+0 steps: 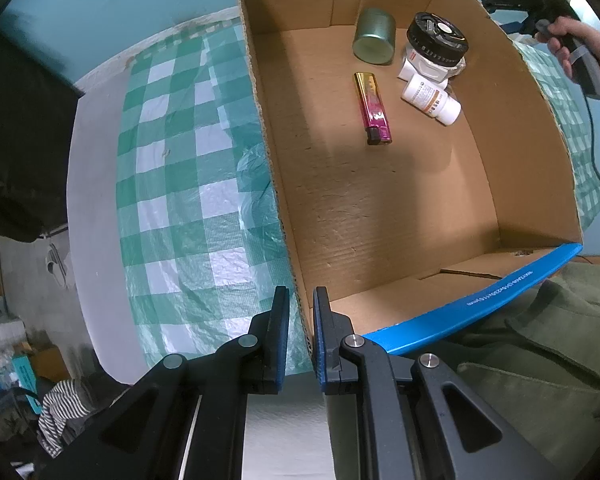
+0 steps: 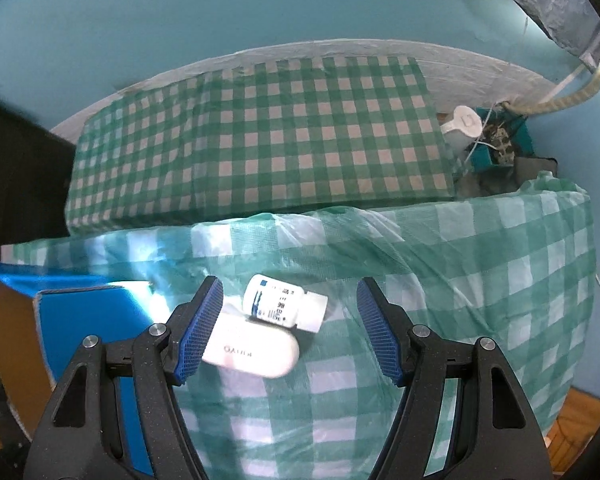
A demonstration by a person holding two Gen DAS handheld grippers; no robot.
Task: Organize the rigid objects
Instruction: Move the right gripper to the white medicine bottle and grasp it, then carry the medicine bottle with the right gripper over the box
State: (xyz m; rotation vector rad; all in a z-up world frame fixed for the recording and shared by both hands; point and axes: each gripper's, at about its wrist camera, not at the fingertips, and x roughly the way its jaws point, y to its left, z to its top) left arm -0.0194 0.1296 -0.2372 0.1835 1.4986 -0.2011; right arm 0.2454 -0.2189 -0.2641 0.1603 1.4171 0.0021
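One big cardboard box point(image 1: 400, 208) sits on the green checked cloth point(image 1: 180, 184), left gripper point(image 1: 301, 334) pinched tight on its side wall. Inside: one green tin point(image 1: 374, 40), one black-lidded jar point(image 1: 436, 46), one white pill bottle point(image 1: 430, 98), one pink-gold lighter point(image 1: 373, 108). Outside on the cloth, right gripper point(image 2: 290, 328) hovers half-open, holding nothing, over one blue-label bottle point(image 2: 284, 306) touching one white oval case point(image 2: 252, 350).

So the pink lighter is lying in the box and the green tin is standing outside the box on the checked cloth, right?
Not quite. The pink lighter does lie in the box, but the green tin is inside the box too, near the far wall, not on the checked cloth. The left wrist view shows it.
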